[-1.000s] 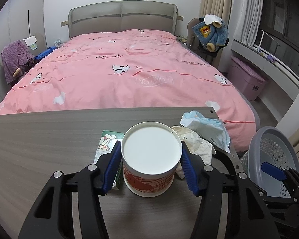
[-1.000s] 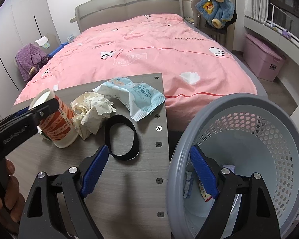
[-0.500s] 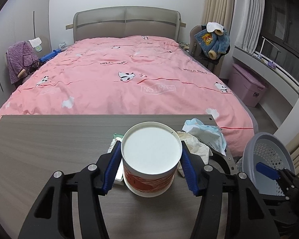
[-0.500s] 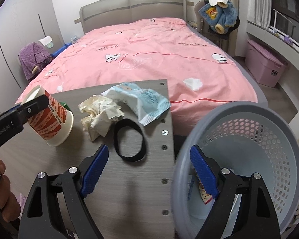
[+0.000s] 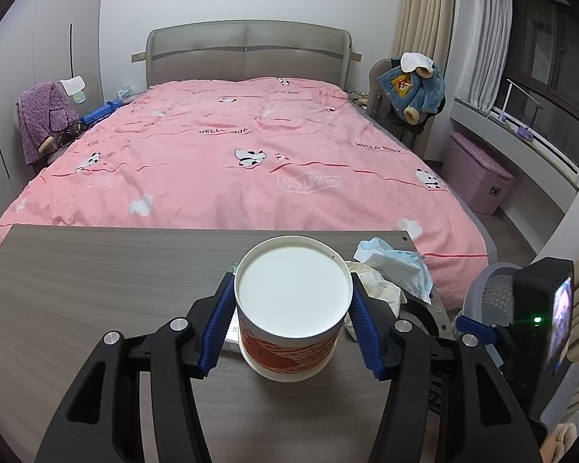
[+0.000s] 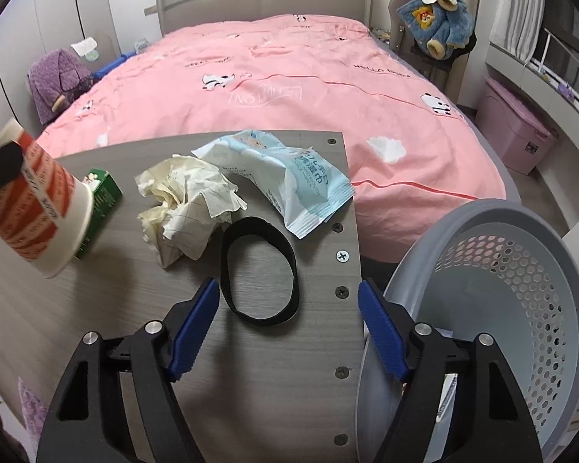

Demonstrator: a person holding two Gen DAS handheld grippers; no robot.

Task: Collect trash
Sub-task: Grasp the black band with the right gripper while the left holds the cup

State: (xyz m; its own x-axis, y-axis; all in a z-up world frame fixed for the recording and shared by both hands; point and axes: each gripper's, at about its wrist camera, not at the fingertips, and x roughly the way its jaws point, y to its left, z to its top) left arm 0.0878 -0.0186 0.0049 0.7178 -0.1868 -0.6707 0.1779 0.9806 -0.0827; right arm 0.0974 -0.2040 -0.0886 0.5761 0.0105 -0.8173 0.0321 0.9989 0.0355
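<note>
My left gripper (image 5: 291, 285) is shut on a red-and-white paper cup (image 5: 289, 297), held tilted above the grey table (image 5: 96, 270); in the right wrist view the cup (image 6: 34, 208) hangs at the far left. My right gripper (image 6: 287, 283) hovers over the table's right end, its jaws closing with nothing pressed between the pads. A black band (image 6: 258, 270) lies flat just ahead of its fingertips. Beyond that lie crumpled paper (image 6: 189, 200), a light-blue wipes packet (image 6: 285, 177) and a green carton (image 6: 104, 193). A grey perforated basket (image 6: 521, 308) stands beside the table's right edge.
A bed with a pink cover (image 5: 251, 154) fills the room behind the table. A pink storage box (image 5: 478, 177) and a chair with a blue coat (image 5: 413, 88) stand at the right. The table's right edge (image 6: 341, 256) carries a row of screws.
The left gripper has risen with the cup. The right gripper has shifted left from the basket to over the black band, and its jaws stand narrower.
</note>
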